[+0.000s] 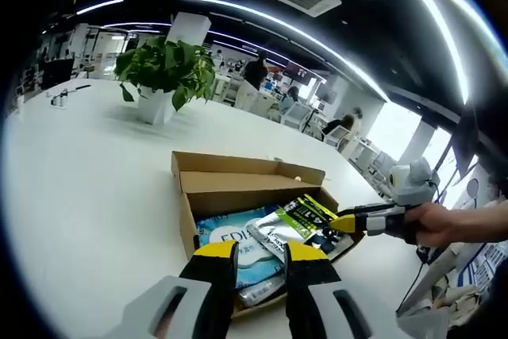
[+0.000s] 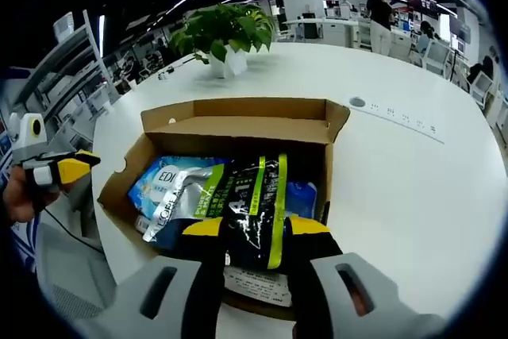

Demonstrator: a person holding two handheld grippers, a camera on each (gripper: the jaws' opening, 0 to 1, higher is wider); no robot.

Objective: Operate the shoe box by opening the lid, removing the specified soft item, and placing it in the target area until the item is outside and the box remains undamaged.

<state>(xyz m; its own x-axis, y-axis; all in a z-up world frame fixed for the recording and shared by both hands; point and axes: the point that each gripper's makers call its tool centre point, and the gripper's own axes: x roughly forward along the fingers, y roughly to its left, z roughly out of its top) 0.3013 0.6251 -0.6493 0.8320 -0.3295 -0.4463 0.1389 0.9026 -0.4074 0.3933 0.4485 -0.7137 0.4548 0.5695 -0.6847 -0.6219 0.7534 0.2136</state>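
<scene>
The shoe box (image 2: 238,129) sits open on a wide white table (image 2: 413,164), lid flaps folded back toward 12 o'clock in both views. In the right gripper view bare tabletop runs broadly from 1 to 4 o'clock of the box, while the table's edge curves close along the box's side at 8 o'clock, with chairs below it. A potted plant (image 2: 225,37) stands well apart at 12 o'clock.

Inside the box lie soft packets: a blue pouch (image 2: 163,180), a silver pouch (image 2: 184,196), and on top a black-and-green packet (image 2: 255,204). The right gripper (image 2: 255,228) has its yellow-tipped jaws set on either side of the black-and-green packet's near end, closed onto it. In the left gripper view this gripper enters from 3 o'clock, held by a hand (image 1: 444,224), its tip at the packet over the box's right wall.

The left gripper (image 1: 262,253) hovers at the box's near wall, at 6 o'clock of the contents, jaws narrowly apart with nothing between them. Open table spreads from 8 to 11 o'clock there.
</scene>
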